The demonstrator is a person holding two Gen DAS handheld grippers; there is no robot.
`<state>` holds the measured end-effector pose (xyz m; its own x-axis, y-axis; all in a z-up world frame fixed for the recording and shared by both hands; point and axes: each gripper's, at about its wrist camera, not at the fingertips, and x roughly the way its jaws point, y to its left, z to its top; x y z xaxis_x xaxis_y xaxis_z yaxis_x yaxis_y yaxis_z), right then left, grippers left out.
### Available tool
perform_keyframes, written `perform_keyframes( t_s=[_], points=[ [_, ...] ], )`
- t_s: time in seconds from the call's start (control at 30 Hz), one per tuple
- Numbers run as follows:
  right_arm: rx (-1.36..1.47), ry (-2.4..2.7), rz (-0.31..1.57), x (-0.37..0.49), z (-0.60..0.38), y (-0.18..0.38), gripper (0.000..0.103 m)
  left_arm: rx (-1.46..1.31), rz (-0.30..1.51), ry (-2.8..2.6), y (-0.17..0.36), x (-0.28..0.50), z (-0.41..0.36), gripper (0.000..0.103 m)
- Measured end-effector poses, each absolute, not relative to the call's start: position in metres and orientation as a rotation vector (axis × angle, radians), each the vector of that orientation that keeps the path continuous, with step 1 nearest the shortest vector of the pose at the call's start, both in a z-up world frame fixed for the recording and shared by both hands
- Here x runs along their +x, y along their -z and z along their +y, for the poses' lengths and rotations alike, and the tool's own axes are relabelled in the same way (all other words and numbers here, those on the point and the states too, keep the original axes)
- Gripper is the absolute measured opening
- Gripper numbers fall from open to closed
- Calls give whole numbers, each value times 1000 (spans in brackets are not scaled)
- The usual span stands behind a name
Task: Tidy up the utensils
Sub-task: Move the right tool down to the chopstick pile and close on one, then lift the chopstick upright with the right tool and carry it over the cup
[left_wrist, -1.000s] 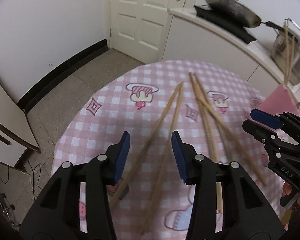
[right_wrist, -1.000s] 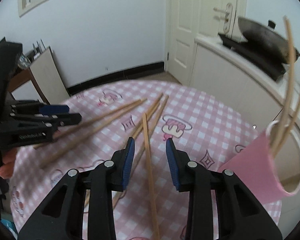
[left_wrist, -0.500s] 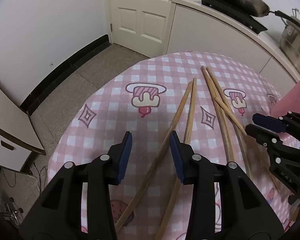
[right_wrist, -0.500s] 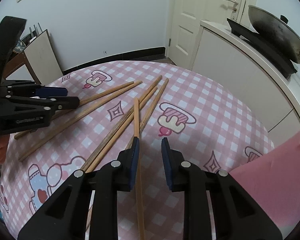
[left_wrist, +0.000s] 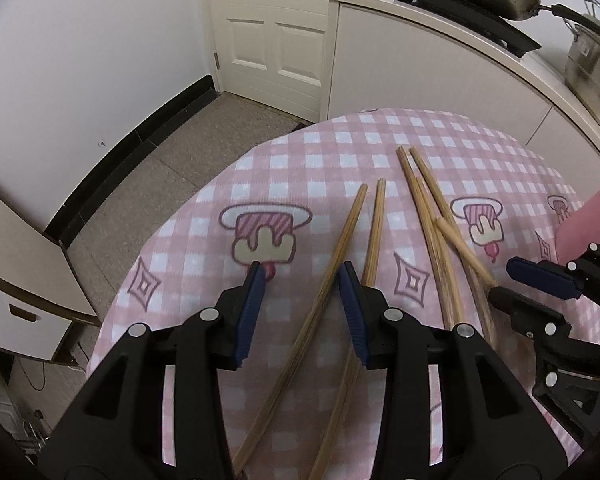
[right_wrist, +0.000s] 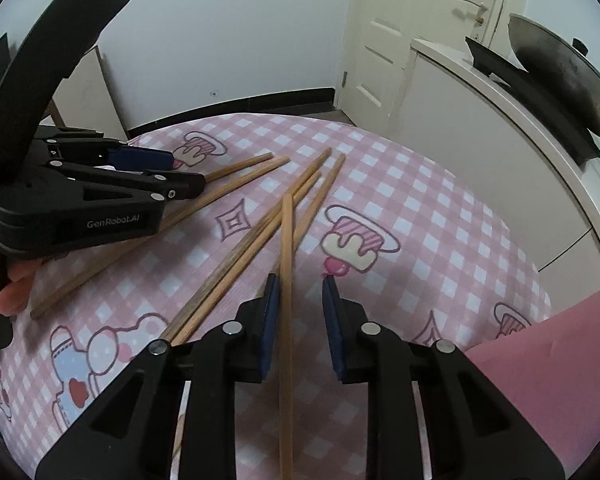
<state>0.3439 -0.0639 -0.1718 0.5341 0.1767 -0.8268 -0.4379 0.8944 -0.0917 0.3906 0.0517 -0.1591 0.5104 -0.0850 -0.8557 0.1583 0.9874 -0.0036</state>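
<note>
small kitchen, white door (left_wrist: 276, 28) at the back, wok (right_wrist: 560, 76) sitting on a white counter (left_wrist: 440, 60). round table under a pink checked cloth (left_wrist: 300, 168) with cartoon cupcakes. wooden chopsticks scattered across it, all lying flat.

left gripper (left_wrist: 304, 292) low over the cloth, jaws parted about halfway, not clamped on anything. one chopstick (left_wrist: 340, 248) running up between the blue pads close to the right one, a second chopstick (left_wrist: 374, 232) just outside that pad. another bunch of chopsticks (left_wrist: 432, 216) fanned further right.

right gripper (right_wrist: 300, 300) closing, already narrow, with a single chopstick (right_wrist: 286, 248) between the pads, right against the left pad, gap still showing on the other side, so not pinched yet. that stick crossing over the bunch. pink holder (right_wrist: 548, 360) just beside it at the lower right edge, only partly in view. hand (right_wrist: 12, 280) behind the left gripper showing in the right view.
</note>
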Motion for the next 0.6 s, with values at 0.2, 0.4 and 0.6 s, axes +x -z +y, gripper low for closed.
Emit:
perform_keyframes(
  t_s=[0.2, 0.4, 0.6],
  points=[
    [-277, -367, 958, 359, -66, 174, 15, 79, 1029, 140, 159, 405, 45, 35],
    [-265, -357, 973, 378, -61, 175, 10, 82, 1029, 131, 159, 418, 38, 21],
    [-243, -353, 967, 383, -62, 174, 5, 91, 1015, 128, 158, 421, 32, 9]
  ],
)
